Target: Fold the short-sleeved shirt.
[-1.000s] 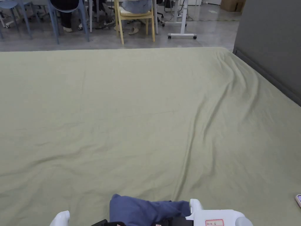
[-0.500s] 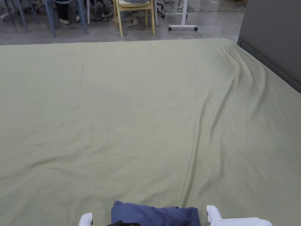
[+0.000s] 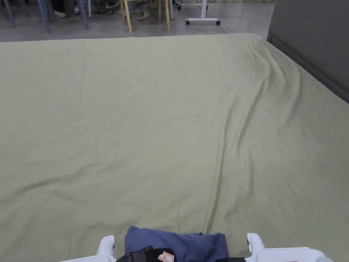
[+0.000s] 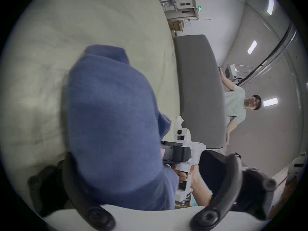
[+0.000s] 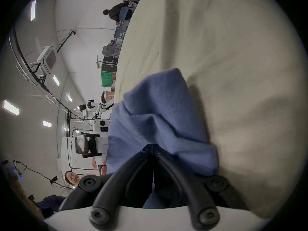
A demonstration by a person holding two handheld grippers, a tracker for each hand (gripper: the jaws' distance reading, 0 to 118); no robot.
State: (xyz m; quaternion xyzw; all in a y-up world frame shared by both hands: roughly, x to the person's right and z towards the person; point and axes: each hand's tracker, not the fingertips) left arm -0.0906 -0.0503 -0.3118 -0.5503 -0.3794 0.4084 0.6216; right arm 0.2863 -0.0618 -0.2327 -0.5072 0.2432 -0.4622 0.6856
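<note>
Right gripper (image 5: pixel 153 147): since its two jaws meet at the tips with blue cloth bunched there, it looks clamped on the shirt (image 5: pixel 158 118).
Left gripper (image 4: pixel 133 181): cloth drapes over the jaws; whether they pinch it I cannot tell.
Shirt's place: bunched between both grippers, at the near edge of the green sheet (image 3: pixel 170 119).
Why held so: probably to carry it out for spreading.
Long axis: across the near edge, gripper to gripper, the bunch reaching out over the sheet.

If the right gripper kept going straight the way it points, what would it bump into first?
The right gripper has its jaws closed together on the blue shirt, which bunches just ahead of them. Straight on, it would probably push that cloth across the green sheet; depth beyond is hard to judge.
</note>
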